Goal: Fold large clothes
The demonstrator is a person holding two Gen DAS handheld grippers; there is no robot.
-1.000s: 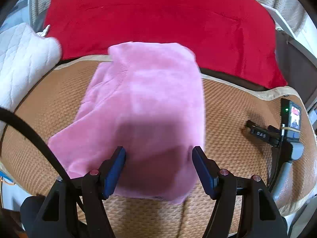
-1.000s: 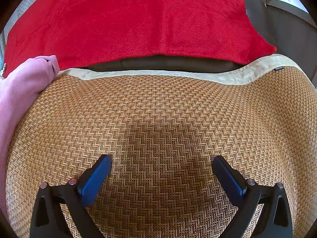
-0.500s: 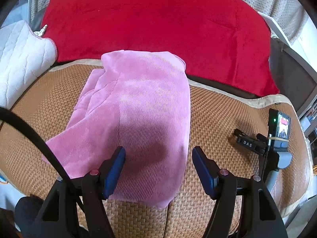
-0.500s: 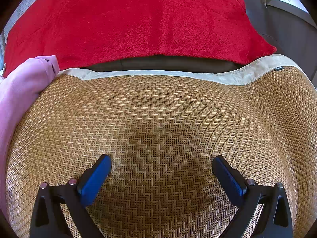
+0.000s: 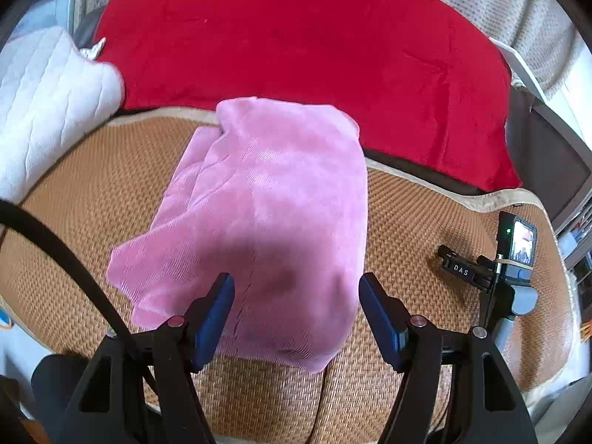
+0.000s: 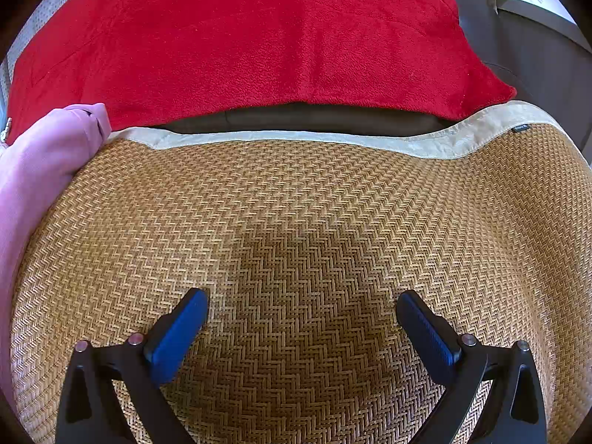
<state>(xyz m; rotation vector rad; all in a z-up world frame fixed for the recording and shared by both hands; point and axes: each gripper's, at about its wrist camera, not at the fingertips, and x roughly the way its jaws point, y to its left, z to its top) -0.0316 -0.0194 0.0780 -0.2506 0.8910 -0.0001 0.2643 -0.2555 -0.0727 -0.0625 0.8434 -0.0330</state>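
A pink ribbed garment (image 5: 266,214) lies folded into a long rectangle on the woven rattan mat (image 5: 425,222), with a looser layer sticking out at its left. My left gripper (image 5: 296,296) is open and empty, hovering above the garment's near end. My right gripper (image 6: 301,310) is open and empty, resting low over the bare mat (image 6: 296,203), well to the right of the garment; it shows in the left wrist view (image 5: 492,277). The garment's edge (image 6: 40,162) shows at the far left of the right wrist view.
A red fleece blanket (image 5: 296,37) covers the sofa back behind the mat and shows in the right wrist view too (image 6: 240,37). A white quilted cushion (image 5: 44,96) lies at the left. A black cable (image 5: 66,270) crosses the lower left.
My left gripper has shifted a little over the garment, staying open, and the view has moved slightly. The right gripper has stayed still on the mat.
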